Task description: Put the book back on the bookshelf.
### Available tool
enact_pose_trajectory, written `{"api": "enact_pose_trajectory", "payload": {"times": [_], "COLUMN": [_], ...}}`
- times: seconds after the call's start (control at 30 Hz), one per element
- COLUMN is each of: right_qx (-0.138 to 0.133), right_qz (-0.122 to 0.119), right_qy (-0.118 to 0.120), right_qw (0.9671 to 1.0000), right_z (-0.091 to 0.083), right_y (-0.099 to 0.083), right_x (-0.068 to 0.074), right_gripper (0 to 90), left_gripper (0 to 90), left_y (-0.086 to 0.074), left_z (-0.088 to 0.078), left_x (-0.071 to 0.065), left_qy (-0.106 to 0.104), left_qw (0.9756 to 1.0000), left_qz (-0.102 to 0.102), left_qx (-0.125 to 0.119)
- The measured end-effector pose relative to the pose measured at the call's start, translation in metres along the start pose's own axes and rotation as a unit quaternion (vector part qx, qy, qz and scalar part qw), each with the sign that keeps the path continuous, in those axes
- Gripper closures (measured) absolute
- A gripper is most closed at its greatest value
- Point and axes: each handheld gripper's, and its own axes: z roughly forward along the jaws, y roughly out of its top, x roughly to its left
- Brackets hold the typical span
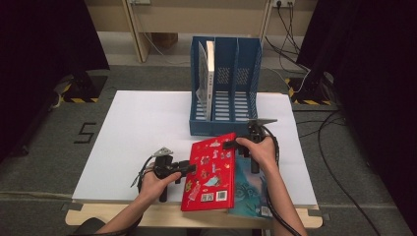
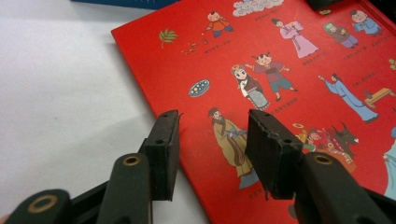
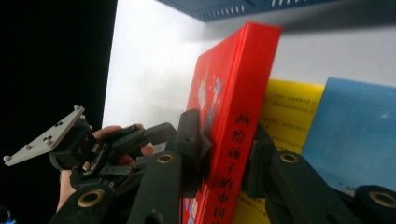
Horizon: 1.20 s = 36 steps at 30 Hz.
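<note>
One white table (image 1: 147, 128) carries everything. At its 12 o'clock stands one blue rack (image 1: 225, 88) with three slots; the leftmost slot holds two upright books (image 1: 207, 78), one white, one grey. At the table's 6 o'clock one red book (image 1: 209, 172) is tilted up on its right, spine side, its left edge down near the board. Under it, toward 4 o'clock, lies one teal book (image 1: 248, 189), and the right gripper view adds one yellow sheet (image 3: 285, 116) and one blue cover (image 3: 355, 130) beneath. Two grippers work the red book. The right gripper (image 1: 230, 144), at the book's 1 o'clock corner, is clenched across the spine, one jaw on the cover, one underneath. The left gripper (image 2: 212, 140), at the book's 9 o'clock edge, is released: its jaws stand apart over the cover, one just off the edge, pinching nothing
</note>
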Motion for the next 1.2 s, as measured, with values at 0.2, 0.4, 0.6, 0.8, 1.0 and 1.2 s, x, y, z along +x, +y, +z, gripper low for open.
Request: {"api": "enact_pose_trajectory", "payload": {"times": [0.2,0.4,0.6,0.8,1.0,1.2], "right_qx": [0.001,0.004,-0.003,-0.004,-0.012,-0.022], "right_qz": [0.008,0.012,0.02,0.016,0.009,0.001], "right_qy": [0.005,0.007,0.015,0.032,0.048,0.047], "right_qw": [1.0,0.9999,0.9997,0.9994,0.9987,0.9987], "right_z": [0.001,0.0,-0.001,-0.006,-0.014,-0.024], "right_y": [0.001,0.001,0.0,-0.002,-0.004,-0.004], "right_x": [-0.001,-0.001,0.0,0.003,0.01,0.014], "right_gripper": [74.1,75.2,76.8,78.6,80.1,80.3], "left_gripper": [54.0,54.0,51.1,45.8,42.5,41.9], "left_y": [0.0,0.0,-0.001,0.0,0.003,0.004], "left_z": [0.0,0.0,-0.001,-0.006,-0.011,-0.014], "left_x": [0.0,0.0,0.003,0.005,0.008,0.009], "left_qy": [0.001,0.001,-0.003,-0.004,0.005,0.008], "left_qw": [1.0,1.0,1.0,0.9998,0.9994,0.999], "left_qz": [0.003,0.002,0.001,-0.001,0.003,0.004], "left_qx": [0.001,0.001,-0.002,-0.02,-0.036,-0.045]}}
